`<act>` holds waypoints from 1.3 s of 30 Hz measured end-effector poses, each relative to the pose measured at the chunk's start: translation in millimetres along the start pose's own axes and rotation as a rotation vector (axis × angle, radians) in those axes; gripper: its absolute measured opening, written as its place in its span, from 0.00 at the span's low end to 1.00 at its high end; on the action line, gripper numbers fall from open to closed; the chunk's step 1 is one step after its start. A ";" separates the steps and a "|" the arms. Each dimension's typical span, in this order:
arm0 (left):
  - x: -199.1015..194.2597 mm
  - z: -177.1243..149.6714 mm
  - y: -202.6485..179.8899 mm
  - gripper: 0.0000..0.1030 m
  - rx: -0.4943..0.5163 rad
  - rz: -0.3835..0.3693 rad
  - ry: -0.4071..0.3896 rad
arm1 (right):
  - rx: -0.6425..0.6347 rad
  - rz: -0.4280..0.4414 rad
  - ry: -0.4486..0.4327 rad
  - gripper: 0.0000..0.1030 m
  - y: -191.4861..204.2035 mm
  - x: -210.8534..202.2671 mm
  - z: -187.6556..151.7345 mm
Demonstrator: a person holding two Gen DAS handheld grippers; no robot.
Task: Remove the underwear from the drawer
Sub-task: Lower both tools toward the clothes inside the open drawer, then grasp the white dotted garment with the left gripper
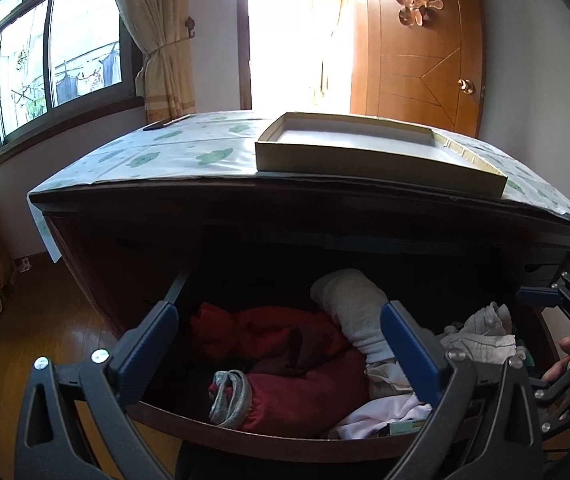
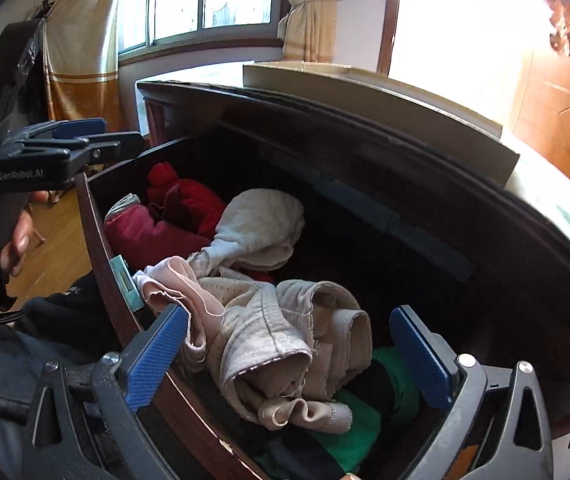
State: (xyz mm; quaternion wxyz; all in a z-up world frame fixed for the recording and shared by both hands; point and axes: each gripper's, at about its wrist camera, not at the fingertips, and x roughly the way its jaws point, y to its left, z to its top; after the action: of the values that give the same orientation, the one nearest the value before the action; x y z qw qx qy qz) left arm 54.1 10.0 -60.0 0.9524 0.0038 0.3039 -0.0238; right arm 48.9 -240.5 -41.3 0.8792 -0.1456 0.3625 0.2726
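The dark wooden drawer (image 1: 245, 436) is pulled open and full of clothes. In the left wrist view, red garments (image 1: 285, 344), a white rolled cloth (image 1: 353, 308) and a grey piece (image 1: 231, 396) lie inside. My left gripper (image 1: 281, 344) is open above the drawer's left half. In the right wrist view, beige underwear (image 2: 269, 336) is piled at the front of the drawer (image 2: 101, 240), over green and dark cloth (image 2: 369, 420). My right gripper (image 2: 289, 352) is open, its jaws on either side of the beige pile. The left gripper also shows at the left in the right wrist view (image 2: 85, 136).
A shallow cardboard box lid (image 1: 365, 152) lies on the dresser top, which has a green-patterned cover (image 1: 173, 156). A window (image 1: 45, 64) with curtains is at the left, a wooden door (image 1: 425, 48) behind. Wooden floor (image 1: 57, 332) lies left of the dresser.
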 end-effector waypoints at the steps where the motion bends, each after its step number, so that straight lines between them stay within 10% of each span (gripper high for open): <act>1: 3.2 0.8 -3.0 1.00 0.015 0.002 0.011 | 0.007 0.008 -0.001 0.99 -2.0 -0.3 0.1; 39: 136.4 21.0 -101.3 0.85 0.347 -0.094 0.498 | 0.153 0.046 -0.085 0.99 -37.7 -19.4 -2.5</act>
State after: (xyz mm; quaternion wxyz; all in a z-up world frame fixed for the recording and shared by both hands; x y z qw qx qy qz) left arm 172.4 -97.5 -121.1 0.8315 0.1582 0.5193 -0.1179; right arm 58.1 -279.4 -27.0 0.8959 -0.0577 0.3480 0.2701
